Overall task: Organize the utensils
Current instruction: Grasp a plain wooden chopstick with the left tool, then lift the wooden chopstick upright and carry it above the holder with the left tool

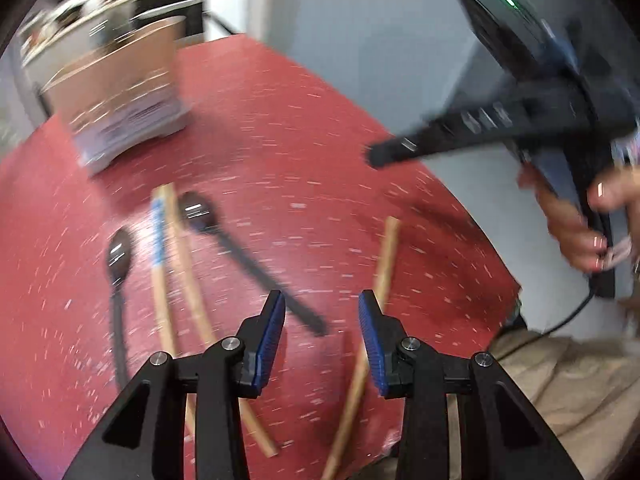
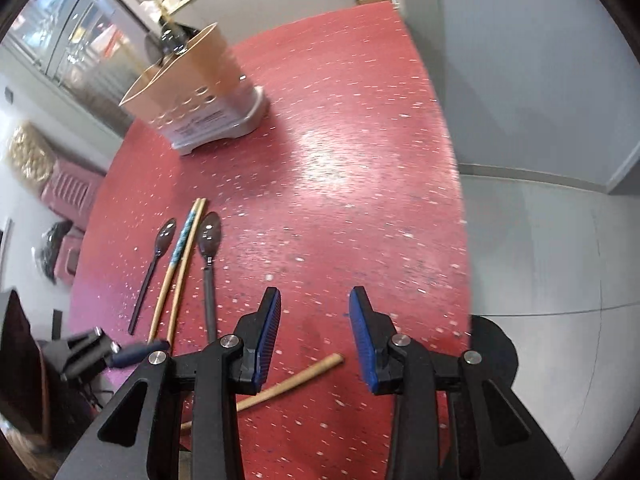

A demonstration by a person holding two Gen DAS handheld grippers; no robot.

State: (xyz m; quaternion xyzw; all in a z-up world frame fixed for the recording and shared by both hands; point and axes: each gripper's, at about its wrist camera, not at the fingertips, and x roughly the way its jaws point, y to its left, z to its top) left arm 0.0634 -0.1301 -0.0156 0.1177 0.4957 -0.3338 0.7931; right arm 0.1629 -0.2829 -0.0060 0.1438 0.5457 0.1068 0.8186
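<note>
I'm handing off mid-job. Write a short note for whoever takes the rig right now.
Left gripper: open, holding nothing.
Right gripper: open, holding nothing, above the lone chopstick.
On the red table: two dark spoons and a pair of chopsticks lie side by side; the lone chopstick lies apart, near the table's front edge.
The utensil holder stands at the far side.
Done: these five pieces are not yet put away.
Left: move all five into the holder.
</note>
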